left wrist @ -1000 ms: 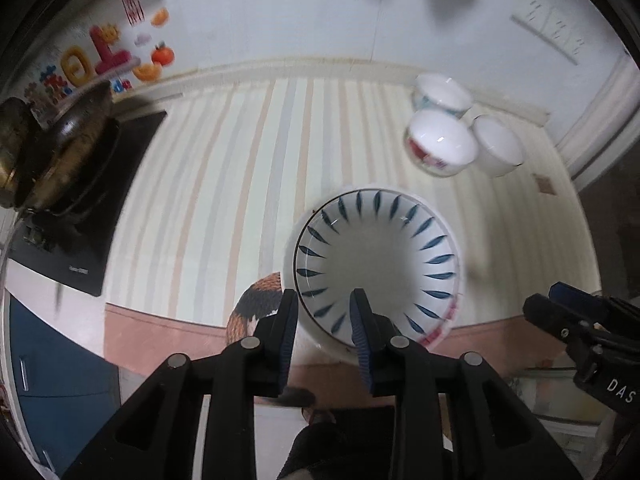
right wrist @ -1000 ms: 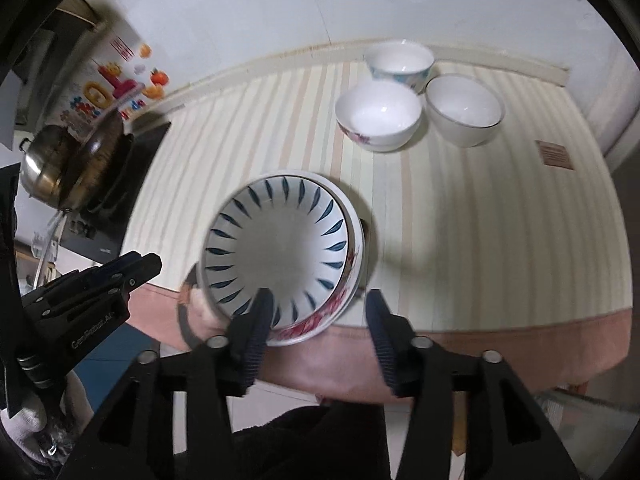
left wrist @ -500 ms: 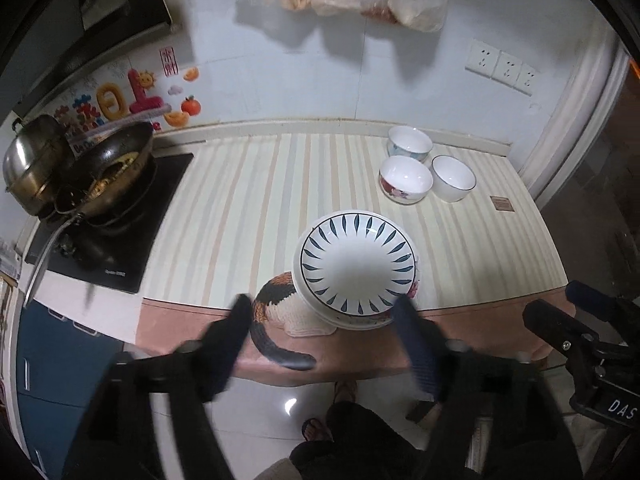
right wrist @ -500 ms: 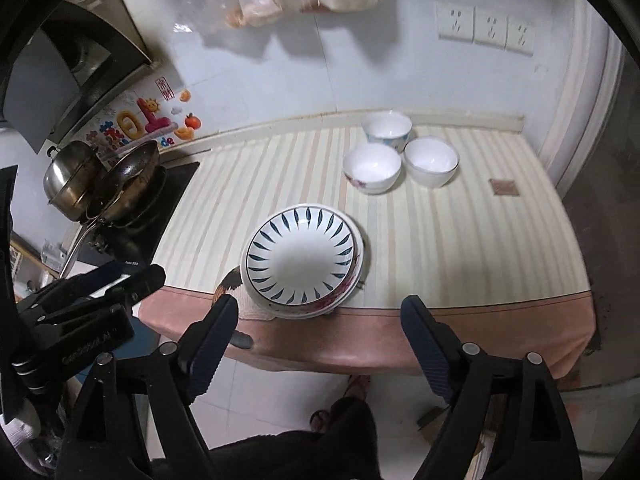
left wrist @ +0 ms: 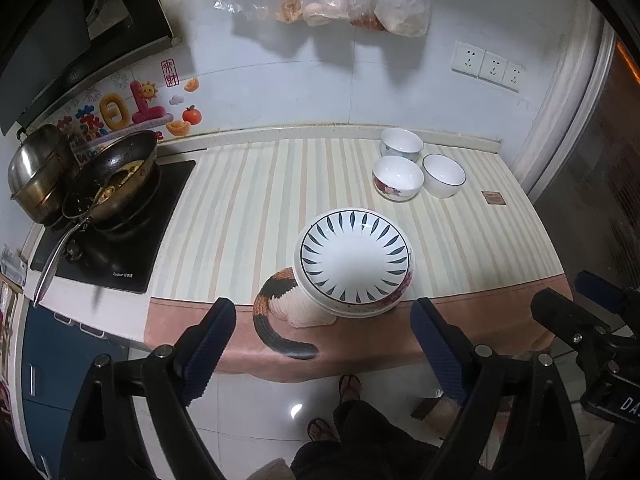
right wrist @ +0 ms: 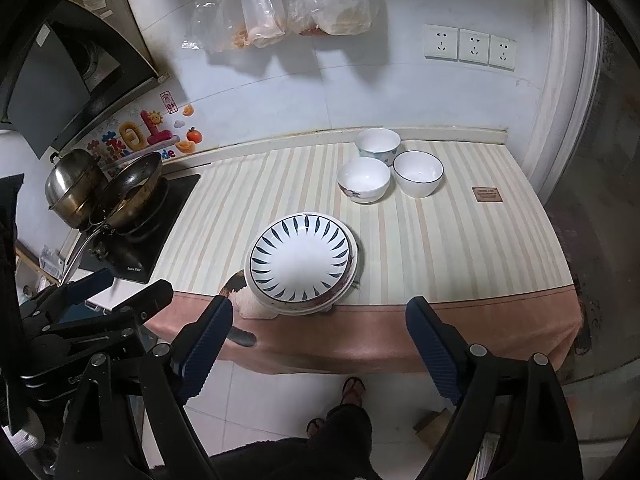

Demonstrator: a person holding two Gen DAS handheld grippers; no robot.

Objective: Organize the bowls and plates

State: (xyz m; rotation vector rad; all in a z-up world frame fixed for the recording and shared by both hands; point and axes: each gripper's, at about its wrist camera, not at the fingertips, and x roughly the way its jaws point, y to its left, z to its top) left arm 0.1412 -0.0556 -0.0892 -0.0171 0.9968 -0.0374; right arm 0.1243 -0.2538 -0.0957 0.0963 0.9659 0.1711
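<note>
Precariously, the plate stack point(left wrist: 355, 266) overhangs the surface point(left wrist: 248, 216) edge beneath both wide-open, empty grippers, left gripper point(left wrist: 325, 350) and right gripper point(right wrist: 320, 346), so a nudge could tip it.

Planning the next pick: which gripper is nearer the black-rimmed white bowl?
Right, though only slightly. The black-rimmed white bowl lies ahead of the right gripper; the left gripper sits further left, both held back off the counter.
</note>
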